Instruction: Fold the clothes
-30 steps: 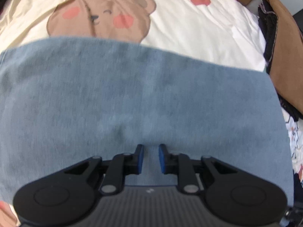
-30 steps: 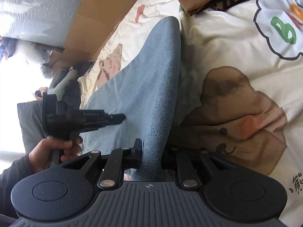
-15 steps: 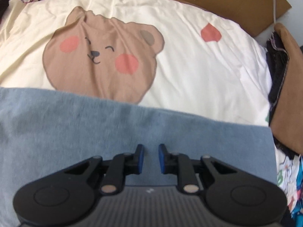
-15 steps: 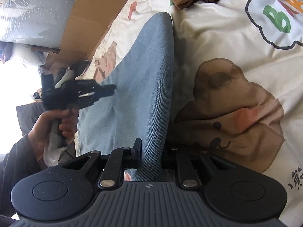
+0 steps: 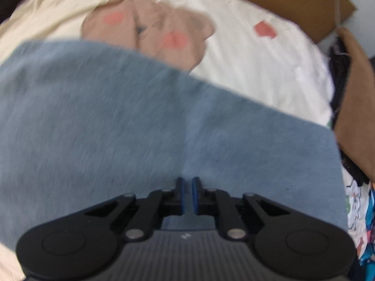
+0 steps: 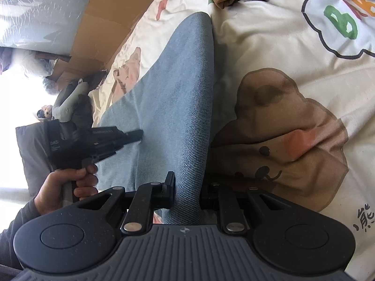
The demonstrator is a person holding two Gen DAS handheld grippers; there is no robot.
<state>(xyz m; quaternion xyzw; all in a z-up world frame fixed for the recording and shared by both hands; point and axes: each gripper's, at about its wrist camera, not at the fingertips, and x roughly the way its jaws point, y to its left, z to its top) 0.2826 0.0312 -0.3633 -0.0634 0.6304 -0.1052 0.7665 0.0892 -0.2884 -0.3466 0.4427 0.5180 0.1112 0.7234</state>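
Lying across a cream bed sheet [image 5: 269, 75] printed with brown bears, a blue denim garment [image 5: 140, 126] is being handled by two hand-held grippers. A raised fold of the same cloth [image 6: 187, 107] is being gripped between the black fingers [image 6: 169, 187] of the right hand-held gripper [image 6: 186, 194], the fabric filling the gap between them and running away from the camera as a ridge. The left hand-held gripper [image 5: 186, 195] is being held over the denim with its blue-padded fingers [image 5: 179, 194] drawn to a narrow gap; whether any cloth is being pinched there cannot be told, as that view is blurred. In the right wrist view the left hand-held gripper [image 6: 138, 135] is being seen from the side, its tip at the denim, and it is being carried by a person's hand [image 6: 63, 187] in a dark sleeve. A brown garment [image 5: 356, 107] is lying at the right edge of the bed, beside the denim, and cardboard [image 6: 110, 23] is standing along the far side of the bed
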